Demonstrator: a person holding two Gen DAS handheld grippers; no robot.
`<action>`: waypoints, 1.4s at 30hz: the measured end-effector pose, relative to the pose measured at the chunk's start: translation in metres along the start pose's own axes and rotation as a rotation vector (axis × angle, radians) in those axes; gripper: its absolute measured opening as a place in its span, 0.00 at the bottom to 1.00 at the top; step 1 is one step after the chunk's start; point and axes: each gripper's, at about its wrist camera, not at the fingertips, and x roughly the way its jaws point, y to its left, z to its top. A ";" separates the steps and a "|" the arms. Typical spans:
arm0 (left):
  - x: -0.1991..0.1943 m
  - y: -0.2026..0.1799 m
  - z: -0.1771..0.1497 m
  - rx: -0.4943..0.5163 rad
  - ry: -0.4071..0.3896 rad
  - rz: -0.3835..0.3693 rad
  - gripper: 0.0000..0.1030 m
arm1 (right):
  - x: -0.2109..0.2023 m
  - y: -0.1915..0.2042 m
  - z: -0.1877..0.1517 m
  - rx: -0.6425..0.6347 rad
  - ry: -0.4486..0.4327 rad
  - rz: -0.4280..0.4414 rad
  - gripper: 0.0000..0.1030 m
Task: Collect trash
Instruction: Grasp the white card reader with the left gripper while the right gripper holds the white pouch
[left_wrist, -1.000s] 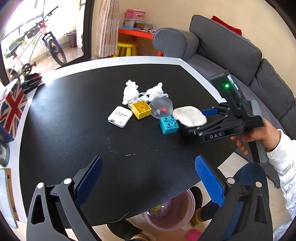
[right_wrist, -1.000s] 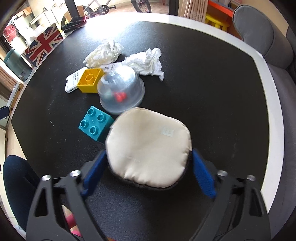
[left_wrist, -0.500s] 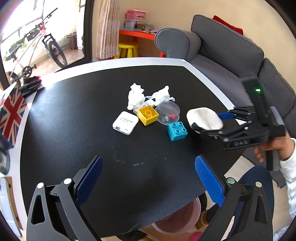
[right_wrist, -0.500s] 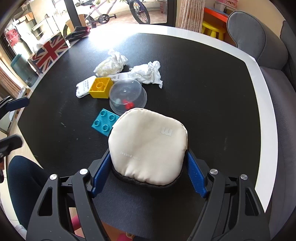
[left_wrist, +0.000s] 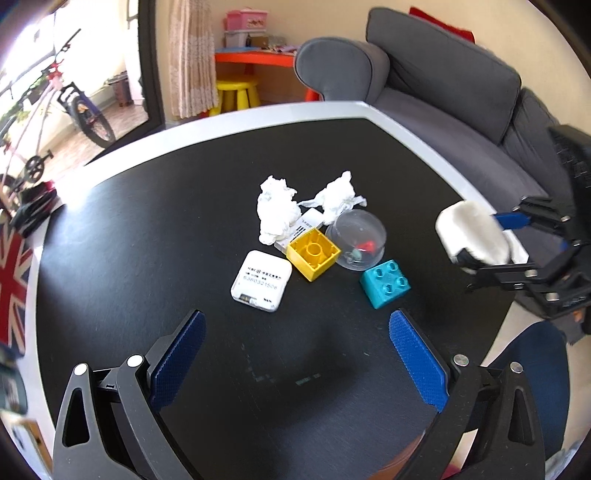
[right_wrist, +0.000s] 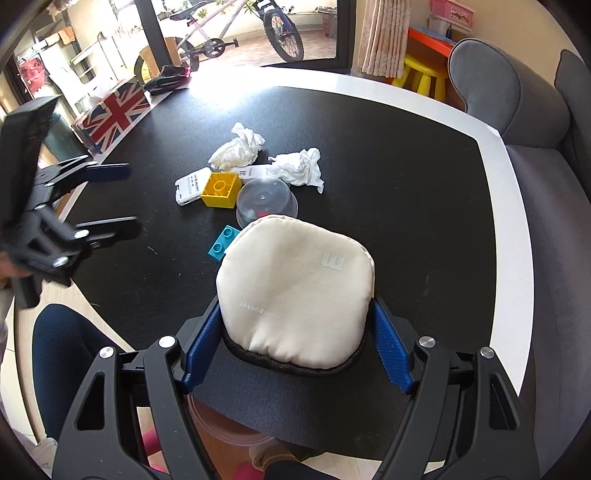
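Right gripper (right_wrist: 295, 343) clamps the cream padded fabric pouch (right_wrist: 295, 295) above the table's near edge; left gripper (left_wrist: 295, 365) spread, empty. Next, judged: carry it to a bin.

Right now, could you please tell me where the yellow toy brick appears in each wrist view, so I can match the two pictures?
Left wrist view: the yellow toy brick sits near the picture's centre, stud side up, on the black table.
Right wrist view: it lies left of centre in the upper half.
Shared landmark: the clear plastic dome, just right of the brick in both views.
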 end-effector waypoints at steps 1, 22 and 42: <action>0.004 0.001 0.002 0.009 0.011 -0.002 0.93 | -0.002 0.000 0.000 -0.001 -0.001 0.000 0.72; 0.064 0.021 0.016 0.111 0.128 0.050 0.90 | -0.011 -0.013 0.001 0.025 -0.018 -0.015 0.73; 0.051 0.016 0.016 0.062 0.097 0.059 0.38 | -0.006 -0.005 0.004 0.018 -0.026 0.005 0.73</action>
